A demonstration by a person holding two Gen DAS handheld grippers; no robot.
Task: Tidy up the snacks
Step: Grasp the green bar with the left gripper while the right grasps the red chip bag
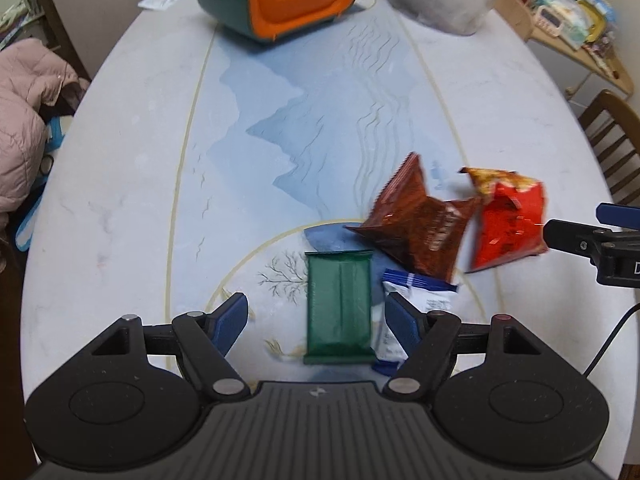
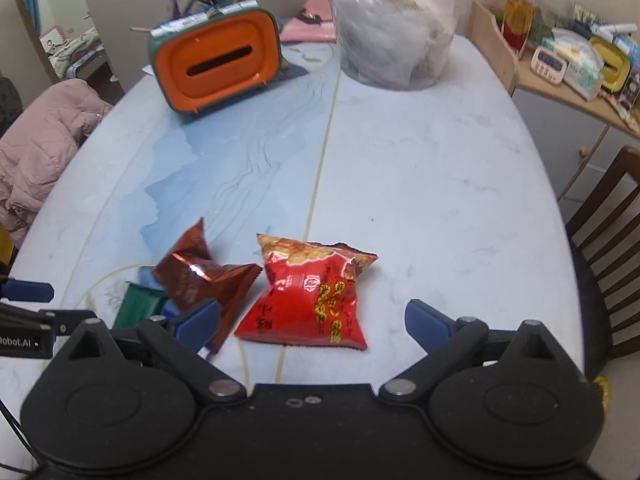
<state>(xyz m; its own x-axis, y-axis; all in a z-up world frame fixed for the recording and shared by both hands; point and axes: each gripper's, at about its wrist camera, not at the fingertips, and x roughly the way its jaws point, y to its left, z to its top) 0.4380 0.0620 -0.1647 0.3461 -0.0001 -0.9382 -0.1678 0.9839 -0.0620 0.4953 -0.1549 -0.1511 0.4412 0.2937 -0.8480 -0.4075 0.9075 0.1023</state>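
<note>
Now I've got both sets of jaws wide and empty over the pale blue landscape-printed surface (image 1: 120,168), wooden chair (image 2: 600,240) alongside: left gripper (image 1: 316,320) straddles the green packet (image 1: 338,308), lengthwise away from me, right gripper (image 2: 312,320) frames the red bag (image 2: 312,296).

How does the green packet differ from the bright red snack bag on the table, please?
The green packet is a flat, smooth rectangle with neat sealed ends; the bright red snack bag is puffed and crumpled, with yellow print. The green packet lies between the left gripper's open jaws, the red bag before the right gripper. Both rest on the table, ungrasped.
</note>
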